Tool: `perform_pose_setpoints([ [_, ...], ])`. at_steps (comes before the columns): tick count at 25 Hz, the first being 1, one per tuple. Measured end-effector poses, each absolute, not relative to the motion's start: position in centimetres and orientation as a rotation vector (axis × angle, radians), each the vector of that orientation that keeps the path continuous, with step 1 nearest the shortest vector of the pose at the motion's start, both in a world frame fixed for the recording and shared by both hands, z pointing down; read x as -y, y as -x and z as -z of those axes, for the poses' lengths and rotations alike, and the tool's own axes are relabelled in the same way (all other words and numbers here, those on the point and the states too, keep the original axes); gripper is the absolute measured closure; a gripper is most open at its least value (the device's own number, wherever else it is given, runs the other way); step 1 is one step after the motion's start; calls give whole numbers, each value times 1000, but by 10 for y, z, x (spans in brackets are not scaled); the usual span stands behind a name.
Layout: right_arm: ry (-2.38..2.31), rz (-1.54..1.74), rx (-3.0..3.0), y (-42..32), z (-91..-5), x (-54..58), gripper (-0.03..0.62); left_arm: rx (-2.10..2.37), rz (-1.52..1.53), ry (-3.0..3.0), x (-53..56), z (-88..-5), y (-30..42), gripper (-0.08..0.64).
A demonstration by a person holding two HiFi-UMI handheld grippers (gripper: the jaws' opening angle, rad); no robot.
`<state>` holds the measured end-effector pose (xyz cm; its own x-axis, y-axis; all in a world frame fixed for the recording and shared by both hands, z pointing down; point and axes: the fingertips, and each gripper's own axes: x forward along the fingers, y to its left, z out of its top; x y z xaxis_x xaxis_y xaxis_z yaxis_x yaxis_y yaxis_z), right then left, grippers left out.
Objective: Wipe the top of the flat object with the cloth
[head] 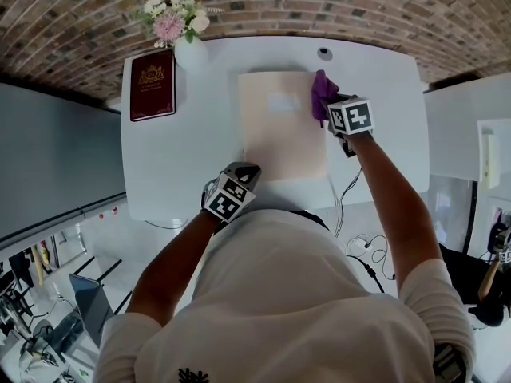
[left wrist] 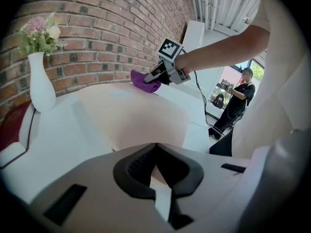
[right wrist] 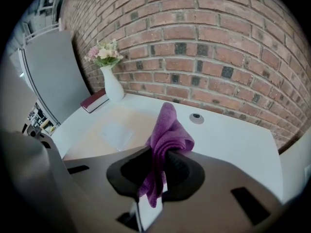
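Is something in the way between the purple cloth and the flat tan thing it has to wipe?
Nothing visible. The right gripper holds the cloth at the flat object's far right edge, and nothing lies on its top. The vase and book stand off to its left.

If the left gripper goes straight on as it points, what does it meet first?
Most likely the flat beige object, lying just ahead of the left gripper; farther on, the right gripper holding the purple cloth. Depth is unclear.

Office-style workspace here: an exposed brick wall (head: 80, 14) backs a white desk (head: 383, 126) with a cable grommet (head: 324, 53), a grey partition (head: 56, 158) alongside, a flower vase (head: 190, 53), cables (head: 359, 250) trailing below.
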<state>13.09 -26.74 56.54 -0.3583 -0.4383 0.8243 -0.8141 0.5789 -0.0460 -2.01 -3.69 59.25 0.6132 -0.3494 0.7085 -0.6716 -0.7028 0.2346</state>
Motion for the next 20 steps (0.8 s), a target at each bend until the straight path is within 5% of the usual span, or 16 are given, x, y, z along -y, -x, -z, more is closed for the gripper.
perform_pose_setpoints([
  [20,-632,-605,2225,79,-545,165,508,774,-885,-2374,33,-598,23,537],
])
